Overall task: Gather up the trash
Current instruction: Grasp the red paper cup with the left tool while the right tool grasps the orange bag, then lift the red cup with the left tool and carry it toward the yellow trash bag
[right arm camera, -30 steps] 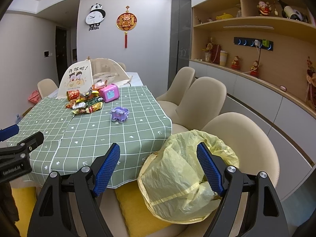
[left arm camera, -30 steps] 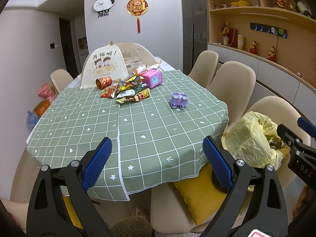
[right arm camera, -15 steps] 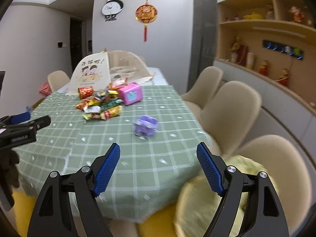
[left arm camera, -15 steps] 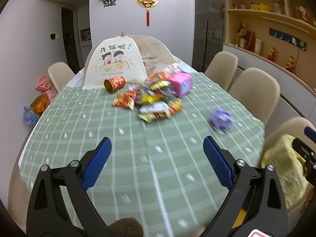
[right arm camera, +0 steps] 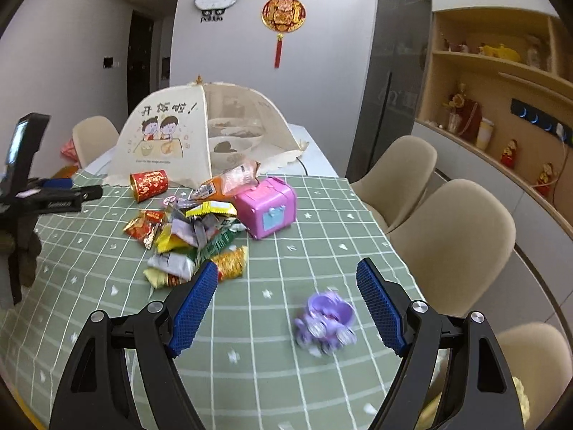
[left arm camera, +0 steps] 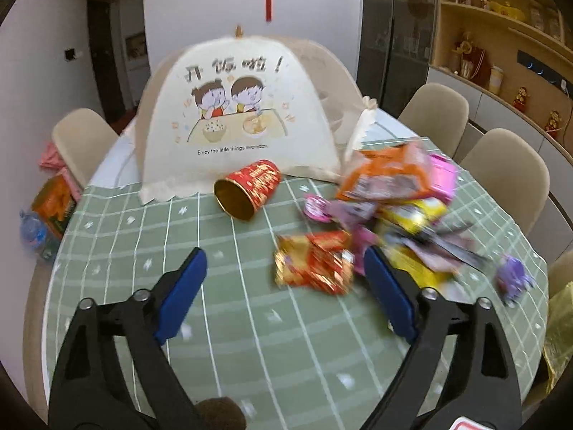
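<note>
step: approach to wrappers | left gripper (left arm camera: 283, 276) fingers spread, closing, empty | right gripper (right arm camera: 286, 294) fingers spread, empty | wrapper pile (right arm camera: 189, 236) mid-table (right arm camera: 268, 376) | next: descend, pinch 1 red wrapper (left arm camera: 315, 263)

Left claw (left arm camera: 283, 283) closing, empty; right claw (right arm camera: 286, 301) agape

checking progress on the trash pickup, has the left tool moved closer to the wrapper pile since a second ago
Yes. The left tool has come in over the table toward the food cover, jaws closing but empty, beside the wrapper pile.
</note>
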Demonstrator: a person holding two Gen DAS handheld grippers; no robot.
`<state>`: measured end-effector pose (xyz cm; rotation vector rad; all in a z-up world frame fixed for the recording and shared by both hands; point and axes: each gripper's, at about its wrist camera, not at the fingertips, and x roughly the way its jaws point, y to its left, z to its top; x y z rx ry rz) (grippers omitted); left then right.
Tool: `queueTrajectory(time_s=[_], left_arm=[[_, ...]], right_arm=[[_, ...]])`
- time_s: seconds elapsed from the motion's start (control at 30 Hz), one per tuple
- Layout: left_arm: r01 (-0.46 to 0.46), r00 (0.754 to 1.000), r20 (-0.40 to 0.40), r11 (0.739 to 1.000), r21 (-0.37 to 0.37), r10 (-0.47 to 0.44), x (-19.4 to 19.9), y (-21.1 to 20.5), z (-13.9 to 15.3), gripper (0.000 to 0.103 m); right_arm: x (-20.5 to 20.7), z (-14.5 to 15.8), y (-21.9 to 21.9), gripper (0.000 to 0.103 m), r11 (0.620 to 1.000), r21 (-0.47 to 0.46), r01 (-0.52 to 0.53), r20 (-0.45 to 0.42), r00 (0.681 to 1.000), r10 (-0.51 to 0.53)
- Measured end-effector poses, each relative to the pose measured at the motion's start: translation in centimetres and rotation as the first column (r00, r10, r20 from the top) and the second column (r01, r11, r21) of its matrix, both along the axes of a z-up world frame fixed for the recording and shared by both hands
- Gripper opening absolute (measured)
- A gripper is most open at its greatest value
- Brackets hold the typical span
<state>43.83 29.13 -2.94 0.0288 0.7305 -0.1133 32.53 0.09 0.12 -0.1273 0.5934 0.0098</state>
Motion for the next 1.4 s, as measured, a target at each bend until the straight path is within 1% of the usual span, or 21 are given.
queueTrajectory(time_s=[0.1,0.17,0.27,0.33,0.43,0.47,0.57,0.6,0.63,0.67,0.7,0.73,0.83,0.93,1.0,1.07,1.17,1.2,1.27,1.3,1.4], left_arm=[[0.004,1.000,-0.002,1.000,-0.009,-0.004,5.2,2.0,-0.9,0.082],[0.010,1.000,-0.004,1.000,0.003,-0.010,8.2,2.8,-1.4,0.082],[0.042,0.999,-0.033,0.999,0.018,-0.042,12.8,3.2,-2.4,0.082],[0.077,0.995,-0.068,0.996,0.046,-0.074,15.6,2.7,-3.2,0.082],[0.094,0.989,-0.120,0.993,0.074,-0.085,18.3,2.2,-4.5,0.082],[0.096,0.985,-0.151,0.993,0.074,-0.084,19.2,2.1,-5.2,0.080],[0.082,0.975,-0.213,0.994,0.071,-0.065,20.3,2.2,-6.6,0.073],[0.072,0.971,-0.232,0.995,0.065,-0.055,20.5,2.2,-6.9,0.066],[0.064,0.970,-0.236,0.997,0.052,-0.050,20.3,2.3,-7.0,0.063],[0.052,0.974,-0.224,0.998,0.037,-0.043,19.8,2.5,-6.7,0.056],[0.045,0.976,-0.216,0.999,0.026,-0.039,19.2,2.6,-6.4,0.052],[0.043,0.977,-0.211,0.999,0.009,-0.040,18.5,2.6,-6.0,0.052],[0.022,0.980,-0.194,0.999,-0.048,-0.031,14.7,2.7,-4.3,0.052],[-0.021,0.980,-0.199,0.996,-0.081,0.004,10.0,2.6,-3.2,0.052],[-0.060,0.977,-0.208,0.995,-0.081,0.042,7.4,2.5,-3.4,0.053],[-0.115,0.969,-0.229,0.988,-0.101,0.089,4.8,2.4,-4.0,0.053],[-0.204,0.948,-0.275,0.970,-0.130,0.162,1.9,2.5,-5.0,0.053],[-0.216,0.944,-0.285,0.966,-0.140,0.169,1.0,2.3,-5.3,0.053],[-0.229,0.940,-0.293,0.960,-0.159,0.175,-0.3,2.0,-5.6,0.053],[-0.230,0.940,-0.291,0.960,-0.162,0.177,-0.7,1.9,-5.6,0.053],[-0.218,0.947,-0.272,0.962,-0.165,0.169,-1.4,1.6,-5.0,0.053]], right_arm=[[2.4,-0.9,1.1,0.076,1.000,0.001,-0.003,-0.055,0.998,0.003],[3.6,-1.6,1.7,0.076,1.000,-0.023,0.005,-0.085,0.996,-0.006],[4.4,-2.8,1.7,0.076,1.000,-0.025,0.005,-0.126,0.992,-0.008],[4.8,-3.6,1.5,0.076,0.999,-0.032,0.011,-0.156,0.988,-0.016],[5.2,-4.3,1.2,0.076,0.999,-0.047,0.022,-0.180,0.983,-0.031],[5.3,-4.5,1.0,0.076,0.998,-0.051,0.026,-0.185,0.982,-0.035],[5.7,-4.7,0.5,0.076,0.999,-0.044,0.029,-0.198,0.980,-0.037],[6.0,-4.7,0.5,0.076,0.999,-0.041,0.026,-0.198,0.980,-0.033],[6.3,-4.7,0.5,0.076,0.999,-0.040,0.017,-0.195,0.980,-0.024],[6.7,-4.5,0.7,0.076,0.999,-0.042,0.006,-0.190,0.982,-0.014],[7.1,-4.4,0.8,0.076,0.999,-0.045,-0.002,-0.185,0.983,-0.006],[7.7,-4.1,1.1,0.076,0.999,-0.044,-0.019,-0.174,0.985,0.011],[10.0,-3.3,2.1,0.076,0.998,-0.026,-0.059,-0.149,0.987,0.055],[12.9,-2.5,3.4,0.076,0.996,-0.022,-0.084,-0.126,0.989,0.081],[15.1,-2.3,4.3,0.076,0.996,-0.034,-0.085,-0.118,0.990,0.081],[18.1,-2.4,5.2,0.076,0.997,-0.022,-0.080,-0.129,0.989,0.077],[22.3,-2.9,6.4,0.076,0.998,0.025,-0.056,-0.148,0.987,0.059],[23.1,-3.0,6.7,0.076,0.999,0.026,-0.048,-0.151,0.987,0.051],[25.4,-3.7,7.8,0.076,1.000,-0.006,-0.023,-0.166,0.986,0.022],[26.6,-4.2,8.4,0.076,0.999,-0.040,-0.009,-0.177,0.984,0.002],[28.0,-5.2,9.0,0.076,0.995,-0.095,0.007,-0.207,0.978,-0.027]])
